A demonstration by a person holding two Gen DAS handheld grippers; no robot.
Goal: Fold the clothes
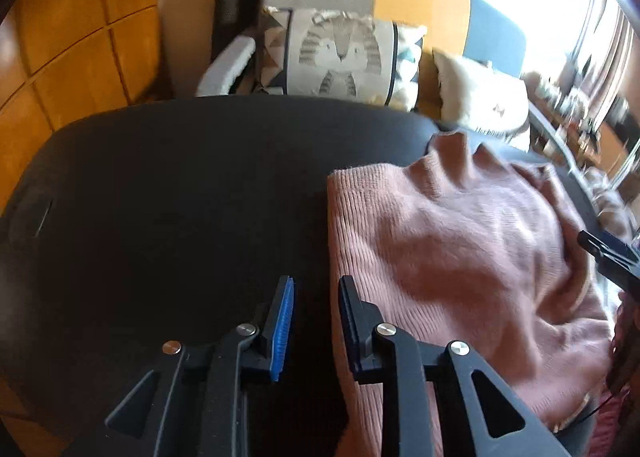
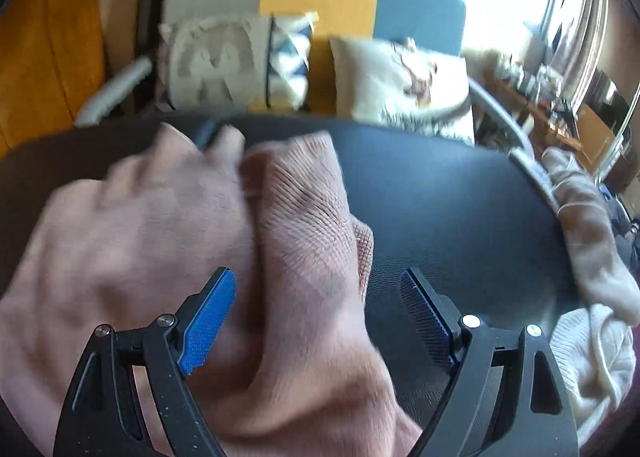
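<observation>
Pink sweater [image 2: 168,241] on black table [image 2: 452,201], both grippers' fingers empty.

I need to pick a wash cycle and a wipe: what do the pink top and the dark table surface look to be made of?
Pink top: soft ribbed knit, likely wool or acrylic; fine ribs and a fuzzy, matte face show. Dark table surface: looks like black leatherette or vinyl, with a fine pebbled grain and slight sheen.
</observation>
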